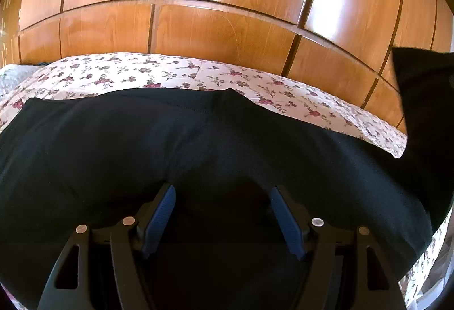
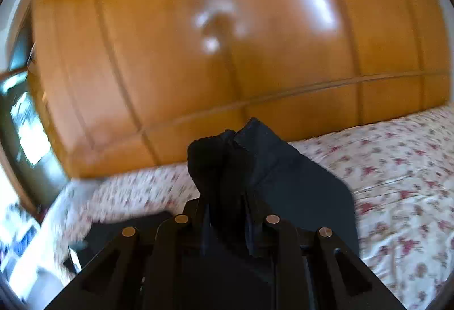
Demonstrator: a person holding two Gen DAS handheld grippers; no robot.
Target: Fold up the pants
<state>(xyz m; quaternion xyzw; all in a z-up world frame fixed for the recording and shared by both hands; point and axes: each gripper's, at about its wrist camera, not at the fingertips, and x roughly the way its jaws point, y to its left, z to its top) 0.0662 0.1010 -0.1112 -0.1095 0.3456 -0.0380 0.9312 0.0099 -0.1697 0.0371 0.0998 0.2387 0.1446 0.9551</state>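
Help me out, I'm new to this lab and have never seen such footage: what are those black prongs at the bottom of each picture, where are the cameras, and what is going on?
No robot here: a person holds a two-finger gripper in each hand, and a fisheye camera on each looks along the fingers, which bends the picture. The left camera shows the left gripper open, its blue pads spread over black pants lying on a floral bedsheet. The right camera, blurred, shows the right gripper shut on a bunched part of the pants, lifted above the sheet. Behind stands a glossy wooden wardrobe. The person is folding the pants.
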